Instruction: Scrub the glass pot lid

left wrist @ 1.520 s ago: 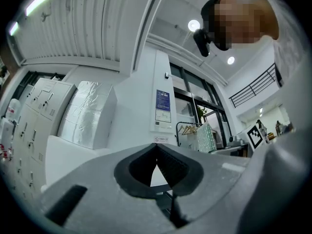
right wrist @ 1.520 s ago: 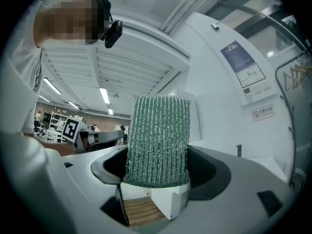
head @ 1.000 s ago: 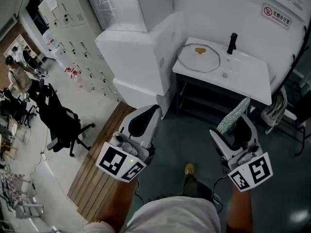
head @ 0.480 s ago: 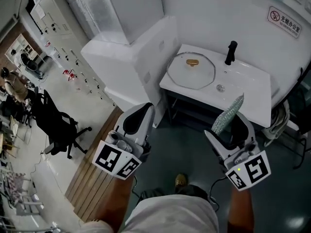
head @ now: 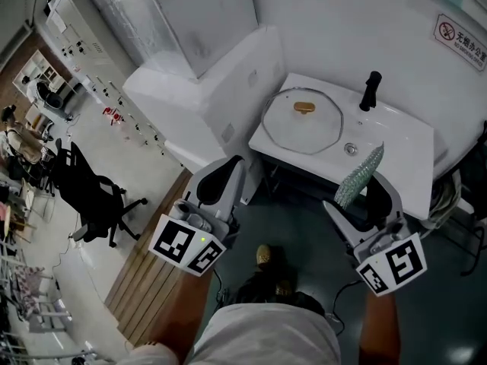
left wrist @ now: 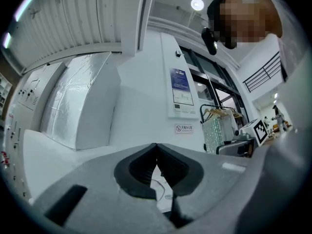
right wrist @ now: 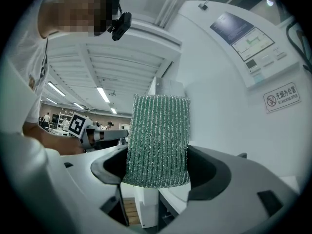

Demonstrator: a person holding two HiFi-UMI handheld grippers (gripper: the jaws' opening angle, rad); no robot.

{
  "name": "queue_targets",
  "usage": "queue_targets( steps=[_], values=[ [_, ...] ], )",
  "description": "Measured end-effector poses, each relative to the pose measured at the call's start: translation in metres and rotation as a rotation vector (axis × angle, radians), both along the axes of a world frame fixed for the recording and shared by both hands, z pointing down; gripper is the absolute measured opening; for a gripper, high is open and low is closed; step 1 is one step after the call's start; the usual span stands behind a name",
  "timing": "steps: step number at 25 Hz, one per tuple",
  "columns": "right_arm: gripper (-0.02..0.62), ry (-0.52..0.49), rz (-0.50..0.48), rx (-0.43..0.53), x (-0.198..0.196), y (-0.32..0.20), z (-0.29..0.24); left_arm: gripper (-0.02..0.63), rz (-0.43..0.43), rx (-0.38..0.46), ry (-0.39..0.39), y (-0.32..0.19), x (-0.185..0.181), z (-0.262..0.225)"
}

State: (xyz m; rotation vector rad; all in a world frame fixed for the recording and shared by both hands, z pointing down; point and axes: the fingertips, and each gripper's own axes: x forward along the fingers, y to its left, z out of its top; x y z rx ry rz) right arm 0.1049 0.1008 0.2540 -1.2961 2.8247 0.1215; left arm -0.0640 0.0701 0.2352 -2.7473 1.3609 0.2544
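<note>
Left gripper hangs close to the person, its jaws pressed together with nothing between them; beside it the right gripper is clamped on a green scouring pad that stands upright out of its jaws. Both hover over the dark floor, short of the white sink. Farther on, the glass pot lid lies flat on the sink's left part, knob up, well apart from both grippers, with a black tap behind it by the wall
</note>
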Motion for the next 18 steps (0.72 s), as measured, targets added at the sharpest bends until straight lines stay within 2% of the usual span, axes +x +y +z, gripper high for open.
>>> queue_targets(
  steps=[18],
  values=[
    [0.348,0.038,0.076,-0.025,-0.013,-0.149,0.004,0.015,0.036,0.011,-0.016,-0.154,0.000,0.013]
  ],
)
